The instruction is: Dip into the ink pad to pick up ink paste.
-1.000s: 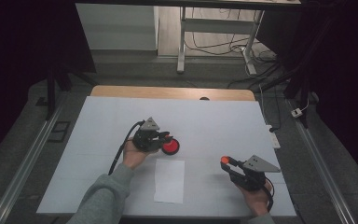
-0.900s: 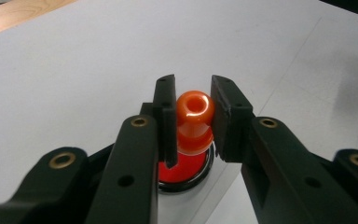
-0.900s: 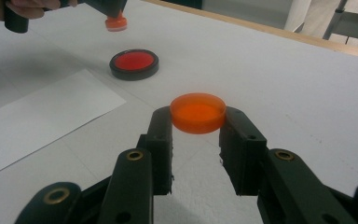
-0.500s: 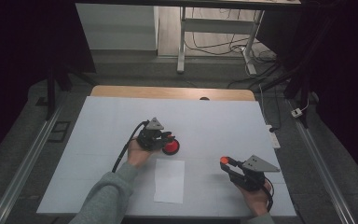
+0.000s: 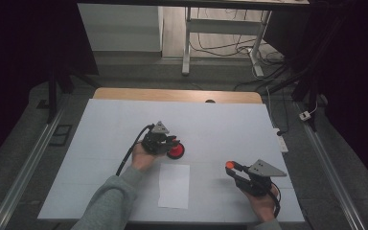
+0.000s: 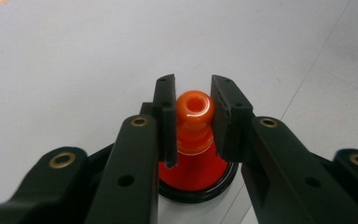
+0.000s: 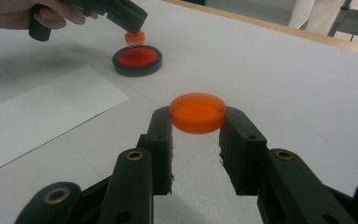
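My left gripper (image 6: 194, 112) is shut on the knob of a small orange stamp (image 6: 194, 105). It holds the stamp upright just above a round black ink pad (image 6: 198, 175) with a red face. In the high view that gripper (image 5: 172, 142) is left of centre on the table, over the ink pad (image 5: 176, 151). My right gripper (image 7: 198, 123) is shut on a flat, round orange lid (image 7: 198, 112), held level a little above the table. The right gripper view also shows the stamp (image 7: 134, 37) just over the ink pad (image 7: 137, 59). The right gripper (image 5: 231, 166) is at the front right.
A white sheet of paper (image 5: 174, 185) lies on the pale table (image 5: 230, 124) near the front, between the two hands. A strip of wood (image 5: 172, 94) runs along the table's far edge. Metal rails flank the table, and cables lie on the floor behind it.
The left gripper has shifted slightly to the right, over the ink pad, still holding the stamp. The right gripper and the lid have not moved.
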A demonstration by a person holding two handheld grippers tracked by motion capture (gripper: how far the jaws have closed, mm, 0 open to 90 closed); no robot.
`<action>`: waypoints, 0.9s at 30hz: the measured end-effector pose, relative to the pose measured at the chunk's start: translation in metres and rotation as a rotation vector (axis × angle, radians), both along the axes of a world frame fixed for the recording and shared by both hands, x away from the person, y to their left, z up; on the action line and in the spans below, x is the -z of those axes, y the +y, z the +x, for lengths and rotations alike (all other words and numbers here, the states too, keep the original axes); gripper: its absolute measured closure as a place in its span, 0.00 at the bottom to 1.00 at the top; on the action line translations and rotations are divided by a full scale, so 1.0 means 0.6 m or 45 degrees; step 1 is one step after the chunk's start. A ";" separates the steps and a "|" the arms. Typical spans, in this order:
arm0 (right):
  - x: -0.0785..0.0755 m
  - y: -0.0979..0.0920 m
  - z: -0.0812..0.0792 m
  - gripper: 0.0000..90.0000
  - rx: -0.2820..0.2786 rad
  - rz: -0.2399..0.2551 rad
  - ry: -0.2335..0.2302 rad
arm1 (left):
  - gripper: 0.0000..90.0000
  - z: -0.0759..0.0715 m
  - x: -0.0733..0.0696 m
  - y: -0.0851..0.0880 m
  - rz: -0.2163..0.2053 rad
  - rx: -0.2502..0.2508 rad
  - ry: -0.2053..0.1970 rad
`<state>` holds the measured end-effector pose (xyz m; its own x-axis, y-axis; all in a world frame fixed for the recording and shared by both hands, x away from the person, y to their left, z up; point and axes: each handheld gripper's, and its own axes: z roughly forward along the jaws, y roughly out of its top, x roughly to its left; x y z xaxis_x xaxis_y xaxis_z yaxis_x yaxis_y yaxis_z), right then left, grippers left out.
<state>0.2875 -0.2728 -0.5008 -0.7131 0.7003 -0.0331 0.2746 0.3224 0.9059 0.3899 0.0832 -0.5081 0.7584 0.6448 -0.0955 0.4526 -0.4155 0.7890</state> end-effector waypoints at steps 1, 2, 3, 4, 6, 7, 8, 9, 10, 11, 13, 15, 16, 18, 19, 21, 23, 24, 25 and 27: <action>0.000 0.000 0.000 0.72 0.000 0.000 0.000 | 0.81 0.000 0.001 -0.001 0.002 0.003 0.002; 0.000 0.000 0.000 0.72 0.000 0.000 0.000 | 0.81 0.000 0.002 -0.002 0.003 0.005 0.002; 0.000 0.000 0.000 0.72 0.000 0.000 0.000 | 0.81 -0.001 0.002 -0.003 0.005 0.006 0.003; 0.000 0.000 0.000 0.72 0.001 0.000 -0.001 | 0.81 0.000 0.003 -0.004 0.008 0.009 0.004; 0.000 0.000 0.000 0.72 0.000 -0.002 0.000 | 0.81 0.000 0.005 -0.005 0.010 0.011 0.004; 0.000 0.000 0.000 0.72 0.000 -0.001 0.000 | 0.81 -0.001 0.005 -0.006 0.013 0.011 0.005; 0.000 0.000 0.000 0.72 0.000 -0.001 0.000 | 0.81 -0.001 0.006 -0.006 0.012 0.012 0.006; 0.000 0.000 0.000 0.72 0.000 -0.001 0.000 | 0.81 0.000 0.007 -0.006 0.013 0.013 0.005; 0.000 0.000 0.000 0.72 -0.001 -0.002 0.001 | 0.81 0.000 0.007 -0.005 0.017 0.014 0.005; 0.000 0.000 0.000 0.72 0.000 -0.002 0.001 | 0.81 0.000 0.008 -0.005 0.018 0.013 0.006; 0.000 0.000 0.000 0.72 -0.001 -0.003 0.000 | 0.81 -0.001 0.010 -0.005 0.016 0.010 0.009; 0.001 0.000 0.000 0.72 -0.001 -0.003 0.001 | 0.81 -0.001 0.011 -0.005 0.023 0.010 0.009; 0.001 0.000 0.000 0.72 0.000 -0.002 0.002 | 0.81 -0.001 0.012 -0.004 0.024 0.010 0.010; 0.001 0.000 0.000 0.72 -0.001 -0.003 0.002 | 0.81 -0.001 0.013 -0.004 0.020 0.008 0.012; 0.001 0.000 0.000 0.72 -0.001 -0.003 0.002 | 0.81 -0.001 0.013 -0.004 0.021 0.008 0.011; 0.001 0.000 0.000 0.72 -0.001 -0.003 0.001 | 0.81 -0.002 0.014 -0.003 0.021 0.007 0.010; 0.001 0.000 0.000 0.72 -0.001 -0.004 0.002 | 0.81 -0.002 0.014 -0.004 0.020 0.009 0.008; 0.001 0.000 0.000 0.72 -0.001 -0.004 0.001 | 0.81 -0.002 0.014 -0.004 0.020 0.009 0.007; 0.001 0.001 0.000 0.72 -0.001 -0.004 0.002 | 0.81 -0.002 0.014 -0.004 0.019 0.009 0.006; 0.001 0.001 0.000 0.72 -0.001 -0.004 0.001 | 0.81 -0.002 0.015 -0.005 0.020 0.012 0.005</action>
